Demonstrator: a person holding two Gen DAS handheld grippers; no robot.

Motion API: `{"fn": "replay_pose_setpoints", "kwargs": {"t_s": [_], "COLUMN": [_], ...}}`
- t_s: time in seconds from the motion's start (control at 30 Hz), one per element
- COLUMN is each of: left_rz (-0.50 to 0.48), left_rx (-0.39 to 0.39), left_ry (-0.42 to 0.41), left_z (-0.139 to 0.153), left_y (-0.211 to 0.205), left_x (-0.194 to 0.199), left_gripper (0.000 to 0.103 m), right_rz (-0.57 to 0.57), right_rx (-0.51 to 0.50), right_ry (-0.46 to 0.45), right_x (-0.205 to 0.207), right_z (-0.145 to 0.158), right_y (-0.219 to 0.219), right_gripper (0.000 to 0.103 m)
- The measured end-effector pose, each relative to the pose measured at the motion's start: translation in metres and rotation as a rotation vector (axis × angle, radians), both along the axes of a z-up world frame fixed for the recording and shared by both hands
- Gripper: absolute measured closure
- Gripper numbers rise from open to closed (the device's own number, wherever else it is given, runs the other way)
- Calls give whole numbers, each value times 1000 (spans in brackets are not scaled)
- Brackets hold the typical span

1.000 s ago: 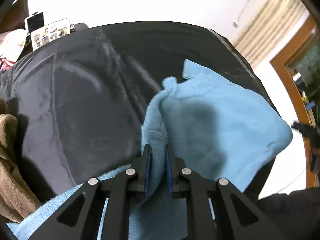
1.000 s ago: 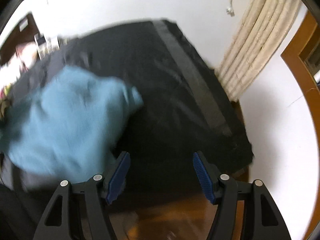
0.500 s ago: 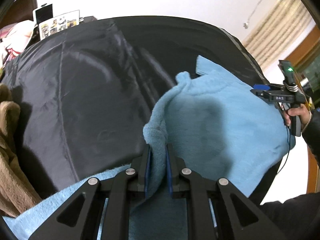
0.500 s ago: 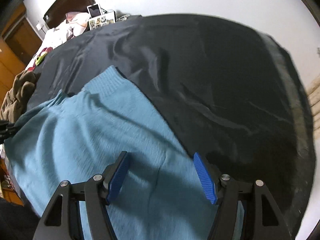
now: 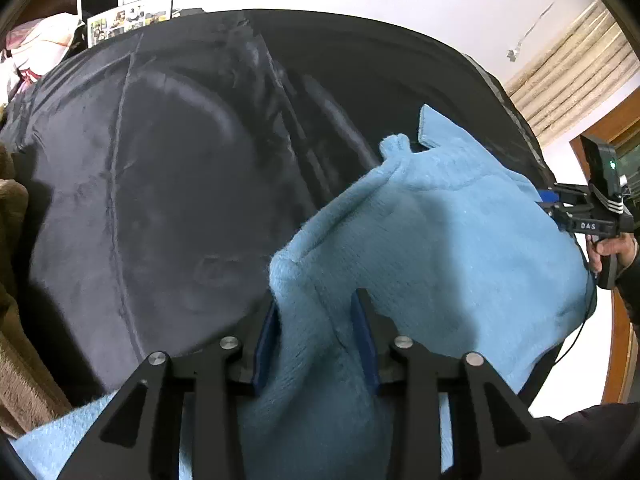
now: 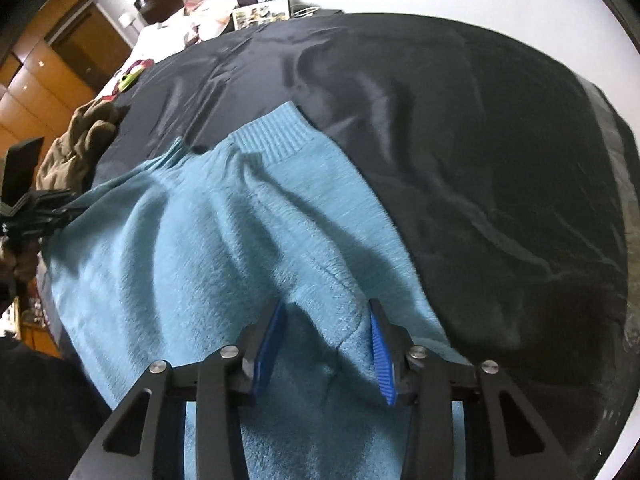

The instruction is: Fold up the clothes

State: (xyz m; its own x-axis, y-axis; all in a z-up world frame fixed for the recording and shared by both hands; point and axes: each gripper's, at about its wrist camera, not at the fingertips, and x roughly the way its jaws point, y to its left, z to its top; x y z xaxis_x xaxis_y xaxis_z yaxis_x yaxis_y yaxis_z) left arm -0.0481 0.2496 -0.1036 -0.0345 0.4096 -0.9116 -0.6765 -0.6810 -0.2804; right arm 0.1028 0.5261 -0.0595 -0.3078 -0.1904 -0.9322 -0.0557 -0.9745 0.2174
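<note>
Blue sweater (image 5: pixel 460 248) lies on the bed's dark cover (image 5: pixel 180 200), part draped over the near edge. Mid-fold step: laying it down and regripping. My left tool (image 5: pixel 316 340) has just been opening, jaws now part spread with a ridge of knit standing loose between the pads. My right tool (image 6: pixel 328 344) has just been closing, half spread over a fold near the hem side; pads look short of pinching, though fuzz hides the contact. Next I judge: finish the right pinch, retake the left, then carry the edge across. Brown garment (image 6: pixel 76 148) sits aside. Right tool body reads "DAS".
</note>
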Motion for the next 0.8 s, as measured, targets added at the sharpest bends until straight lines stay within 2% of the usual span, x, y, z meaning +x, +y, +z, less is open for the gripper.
{"fn": "replay_pose_setpoints", "kwargs": {"t_s": [0.17, 0.27, 0.33, 0.37, 0.4, 0.43, 0.5, 0.7, 0.8], "left_rz": [20, 47, 56, 57, 58, 58, 49, -2, -24], "left_rx": [2, 16, 20, 21, 21, 21, 25, 70, 72], "left_ry": [-47, -91, -101, -98, -95, -90, -66, 36, 73], "left_z": [-10, -14, -12, -11, -9, -7, 2, 39, 50], "left_y": [2, 1, 0, -1, -1, -2, -4, -13, -24], "left_x": [-13, -20, -20, -19, -18, -16, -8, 34, 57], "left_gripper": [60, 60, 66, 74, 81, 83, 86, 87, 87], "right_rz": [17, 26, 23, 16, 9, 7, 5, -53, -31], "right_rx": [-30, -10, -22, -13, -3, 23, 65, 173, 155], "right_ry": [10, 10, 11, 16, 22, 32, 73, 278, 305], "right_x": [-10, -11, -11, -9, -7, -4, 5, 56, 80], "right_z": [-12, -11, -11, -9, -7, -3, 14, 96, 112], "right_y": [8, 4, 0, -3, -6, -11, -21, -45, -56], "right_gripper": [59, 60, 73, 81, 83, 84, 85, 85, 85]}}
